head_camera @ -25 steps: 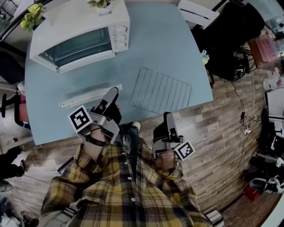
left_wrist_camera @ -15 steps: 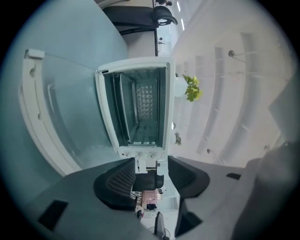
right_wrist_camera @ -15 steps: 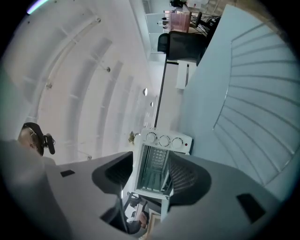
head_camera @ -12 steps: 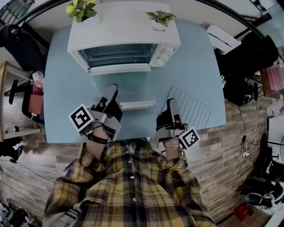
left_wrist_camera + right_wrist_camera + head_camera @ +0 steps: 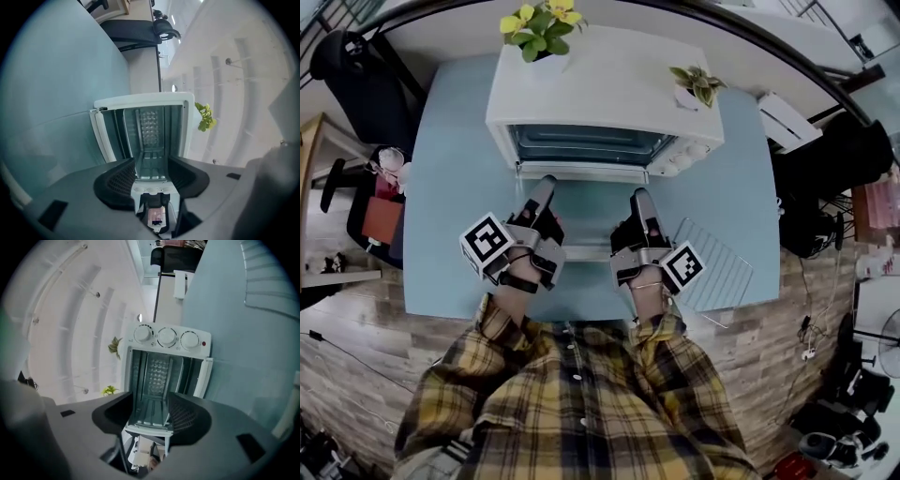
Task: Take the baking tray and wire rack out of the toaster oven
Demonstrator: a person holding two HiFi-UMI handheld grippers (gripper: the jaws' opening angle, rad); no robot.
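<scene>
The white toaster oven (image 5: 605, 89) stands at the back of the blue table (image 5: 450, 187), its door (image 5: 581, 171) folded down and open. Its cavity (image 5: 150, 126) (image 5: 157, 369) shows only bare walls in both gripper views. The wire rack (image 5: 717, 267) lies flat on the table at the right. The pale baking tray (image 5: 589, 251) lies on the table, partly hidden between my hands. My left gripper (image 5: 546, 183) (image 5: 151, 168) and right gripper (image 5: 639, 197) (image 5: 151, 411) point level at the oven mouth, side by side. Both are open and hold nothing.
Two potted plants (image 5: 539, 19) (image 5: 694, 82) sit on the oven's top. Three knobs (image 5: 166, 337) are on the oven's right side. A white box (image 5: 787, 120) lies at the table's back right corner. A chair (image 5: 356, 66) stands left of the table.
Both grippers have moved forward over the table to just before the open oven door. The head view has swung so the oven sits centred. Tray and rack have stayed on the table.
</scene>
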